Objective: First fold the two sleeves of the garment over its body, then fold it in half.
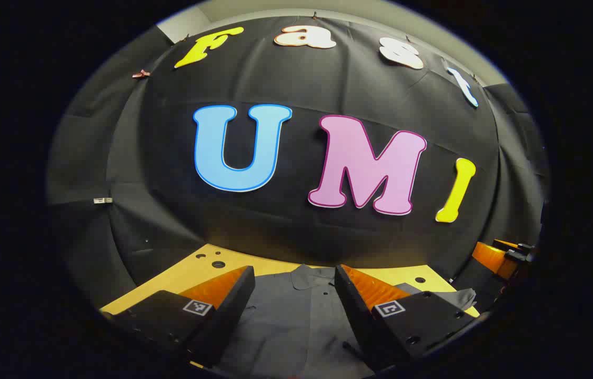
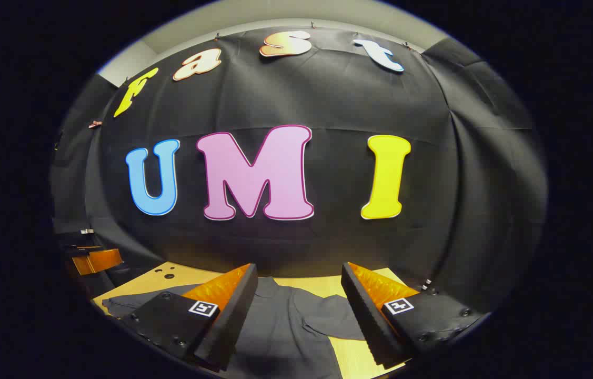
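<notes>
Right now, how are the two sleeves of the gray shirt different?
In the right gripper view, the right sleeve lies spread out in plain sight, with bare table below it, while the left sleeve is partly hidden behind a gripper finger. The right sleeve shows soft wrinkles; the left sleeve looks like a thin flat strip. Both are dark gray, short, and stick out sideways from the shirt, not yet folded over.
</notes>
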Demonstrator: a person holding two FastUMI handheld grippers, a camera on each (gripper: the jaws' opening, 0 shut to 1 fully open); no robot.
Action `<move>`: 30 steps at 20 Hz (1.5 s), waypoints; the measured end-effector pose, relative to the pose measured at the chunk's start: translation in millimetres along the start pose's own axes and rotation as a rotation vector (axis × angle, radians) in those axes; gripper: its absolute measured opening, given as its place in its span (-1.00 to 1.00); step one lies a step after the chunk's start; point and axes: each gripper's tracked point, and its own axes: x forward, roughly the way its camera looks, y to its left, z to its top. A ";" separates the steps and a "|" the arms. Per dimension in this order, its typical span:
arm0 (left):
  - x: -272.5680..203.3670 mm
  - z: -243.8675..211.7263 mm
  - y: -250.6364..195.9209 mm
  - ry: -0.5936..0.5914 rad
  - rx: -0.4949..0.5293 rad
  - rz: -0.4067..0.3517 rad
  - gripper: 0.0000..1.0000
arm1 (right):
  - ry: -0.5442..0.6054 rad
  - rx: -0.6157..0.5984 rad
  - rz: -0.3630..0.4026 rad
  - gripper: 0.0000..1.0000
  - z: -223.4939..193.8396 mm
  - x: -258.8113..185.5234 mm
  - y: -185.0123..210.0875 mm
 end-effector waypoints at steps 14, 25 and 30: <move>-0.1 -18.3 13.9 0.056 0.027 0.003 0.92 | 0.053 -0.017 -0.108 0.97 -22.2 7.6 -29.1; -13.2 -53.2 37.7 0.132 -0.009 0.079 0.92 | 0.203 -0.010 -0.239 0.97 -79.7 26.8 -107.2; -7.2 -64.5 39.1 0.174 -0.002 0.092 0.92 | 0.320 -0.028 -0.405 0.96 -122.1 33.2 -183.4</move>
